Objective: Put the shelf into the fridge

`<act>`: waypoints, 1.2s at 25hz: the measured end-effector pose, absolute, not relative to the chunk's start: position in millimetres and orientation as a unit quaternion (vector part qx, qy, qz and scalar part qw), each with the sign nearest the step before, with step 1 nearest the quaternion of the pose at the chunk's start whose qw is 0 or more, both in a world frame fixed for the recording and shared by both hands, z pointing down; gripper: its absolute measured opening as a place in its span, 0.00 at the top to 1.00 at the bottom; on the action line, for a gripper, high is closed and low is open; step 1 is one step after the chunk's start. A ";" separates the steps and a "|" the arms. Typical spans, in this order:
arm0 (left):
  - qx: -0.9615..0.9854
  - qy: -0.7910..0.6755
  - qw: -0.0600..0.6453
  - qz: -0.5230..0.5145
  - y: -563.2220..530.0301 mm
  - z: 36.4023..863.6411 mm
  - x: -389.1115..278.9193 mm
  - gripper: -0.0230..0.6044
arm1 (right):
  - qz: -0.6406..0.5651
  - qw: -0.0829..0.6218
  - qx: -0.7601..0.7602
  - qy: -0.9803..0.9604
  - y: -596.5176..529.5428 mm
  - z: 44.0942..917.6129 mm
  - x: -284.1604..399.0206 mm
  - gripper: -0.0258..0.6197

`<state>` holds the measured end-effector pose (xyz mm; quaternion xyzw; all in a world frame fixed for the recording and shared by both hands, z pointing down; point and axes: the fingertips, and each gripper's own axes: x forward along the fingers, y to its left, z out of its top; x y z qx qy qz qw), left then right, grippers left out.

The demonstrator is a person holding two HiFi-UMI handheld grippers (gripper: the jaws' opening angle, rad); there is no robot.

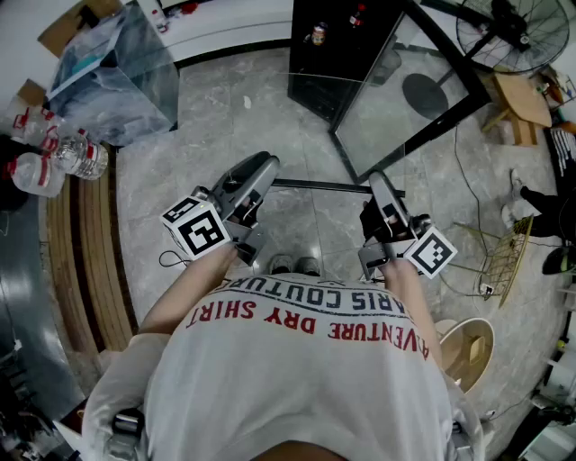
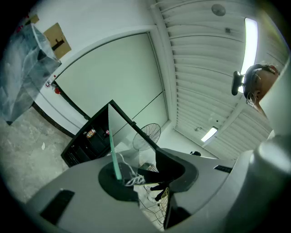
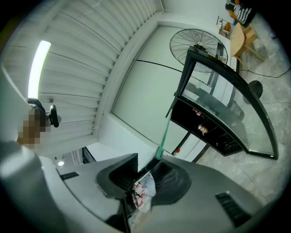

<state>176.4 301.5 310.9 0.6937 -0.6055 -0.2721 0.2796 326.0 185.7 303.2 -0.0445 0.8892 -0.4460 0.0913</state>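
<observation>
Item: glass shelf (image 1: 317, 186), a clear pane with a dark trim strip along its far edge, was carried roughly level in front of the person, above the floor (image 1: 216, 117) and well apart from the fridge (image 1: 335, 54). Left gripper (image 1: 263, 171): jaws were closed on the pane's left edge, with the green cut edge of the glass running down into the pads in the left gripper view. Right gripper (image 1: 378, 189): likewise clamped on the right edge, glass seated between its ribbed pads. The two-sided hold was judged deliberate, since a wide, thin pane gripped at opposite edges stays flat and resists twisting. Both grippers pointed forward, toward the fridge, so the trimmed edge led. Fridge: a black cabinet whose glass door (image 1: 405, 99) stood swung wide open to the right, leaving the opening free; small bottles (image 1: 318, 34) sat on an upper level inside. The shelf had not yet been inserted. Also present: a standing fan (image 1: 508, 27) beyond the door and a wire rack (image 1: 508, 257) on the floor at right, neither judged to be in the carrying path.
</observation>
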 end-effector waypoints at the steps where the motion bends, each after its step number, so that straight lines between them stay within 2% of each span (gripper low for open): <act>1: 0.695 -0.605 0.278 -0.272 301.7 308.7 175.6 0.75 | -0.444 0.092 -0.046 0.890 186.3 301.8 325.3 0.82; 21: 0.706 -0.607 0.247 -0.268 311.6 289.4 155.7 0.74 | -0.418 0.097 -0.048 0.902 197.5 287.4 305.6 0.82; 30: 0.702 -0.620 0.249 -0.247 296.5 292.7 120.9 0.74 | -0.430 0.089 -0.046 0.897 179.8 299.6 267.9 0.82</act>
